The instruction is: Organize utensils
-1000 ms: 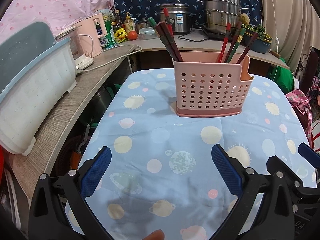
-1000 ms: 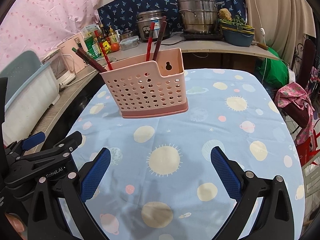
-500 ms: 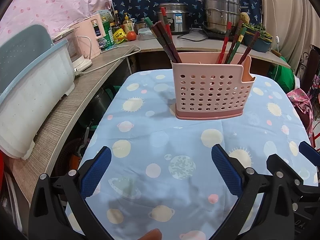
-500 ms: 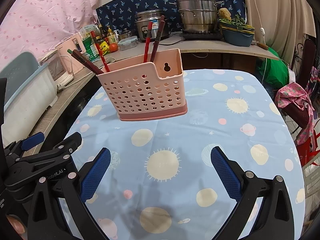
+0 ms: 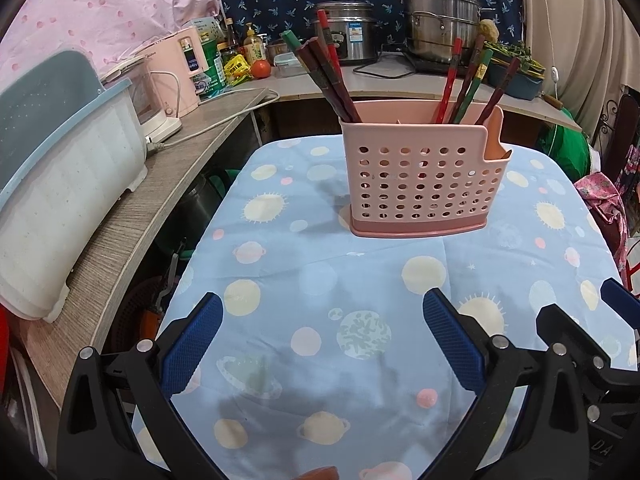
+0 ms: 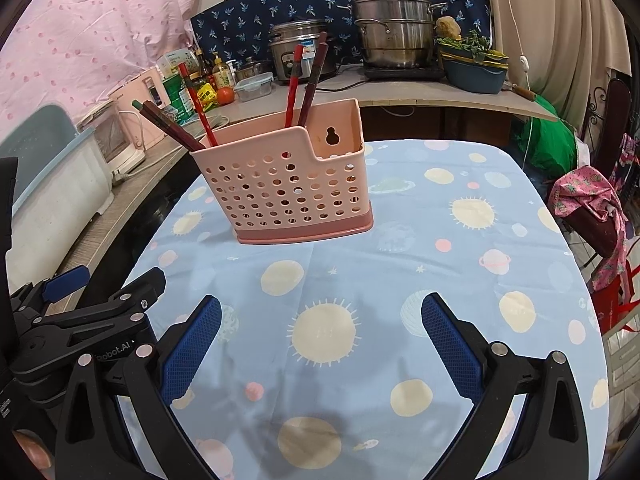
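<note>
A pink perforated utensil holder [image 5: 420, 184] [image 6: 288, 196] stands upright on the blue planet-print tablecloth [image 5: 360, 280] [image 6: 400, 280]. Several red, dark brown and green chopsticks [image 5: 328, 76] [image 6: 296, 80] lean out of its left and right compartments. My left gripper [image 5: 322, 338] hangs open over the near part of the table, well short of the holder, with nothing between its blue pads. My right gripper [image 6: 320, 338] is open and empty too, beside the left one, whose black frame [image 6: 80, 320] shows at the lower left of the right wrist view.
A wooden counter [image 5: 120, 240] runs along the left with a blue-and-white dish bin [image 5: 60, 184] and a pink appliance [image 5: 180, 72]. Behind the table a shelf carries a rice cooker [image 5: 348, 28], a steel pot [image 5: 440, 20] and bottles. Pink floral cloth [image 6: 588, 200] hangs at the table's right edge.
Both grippers have drawn back slightly and tilted up; the holder sits a little higher and farther in both views. Both stay open and empty.
</note>
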Action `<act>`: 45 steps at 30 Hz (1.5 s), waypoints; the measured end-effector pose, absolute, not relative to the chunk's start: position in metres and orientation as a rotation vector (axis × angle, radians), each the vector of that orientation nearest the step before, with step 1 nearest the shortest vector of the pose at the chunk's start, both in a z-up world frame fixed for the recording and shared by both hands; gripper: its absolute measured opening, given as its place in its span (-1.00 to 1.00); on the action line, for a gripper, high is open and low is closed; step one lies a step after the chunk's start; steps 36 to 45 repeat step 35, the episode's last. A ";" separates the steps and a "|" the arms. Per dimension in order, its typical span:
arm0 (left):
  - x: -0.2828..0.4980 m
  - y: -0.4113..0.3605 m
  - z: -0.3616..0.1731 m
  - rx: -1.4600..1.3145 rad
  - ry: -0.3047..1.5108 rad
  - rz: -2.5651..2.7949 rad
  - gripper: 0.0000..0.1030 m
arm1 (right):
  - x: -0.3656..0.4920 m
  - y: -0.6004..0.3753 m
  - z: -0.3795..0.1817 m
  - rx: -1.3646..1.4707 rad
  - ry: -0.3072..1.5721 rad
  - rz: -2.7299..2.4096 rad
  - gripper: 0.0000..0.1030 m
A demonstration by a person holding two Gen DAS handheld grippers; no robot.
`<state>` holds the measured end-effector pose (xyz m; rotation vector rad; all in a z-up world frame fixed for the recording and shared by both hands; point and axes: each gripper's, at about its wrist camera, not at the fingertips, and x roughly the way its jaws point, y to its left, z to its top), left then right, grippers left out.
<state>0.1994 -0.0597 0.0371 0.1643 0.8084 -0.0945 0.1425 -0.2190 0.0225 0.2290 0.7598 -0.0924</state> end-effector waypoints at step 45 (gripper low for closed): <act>0.217 -0.069 0.038 0.182 0.777 -0.083 0.85 | 0.159 -0.226 0.022 0.218 0.762 -0.104 0.88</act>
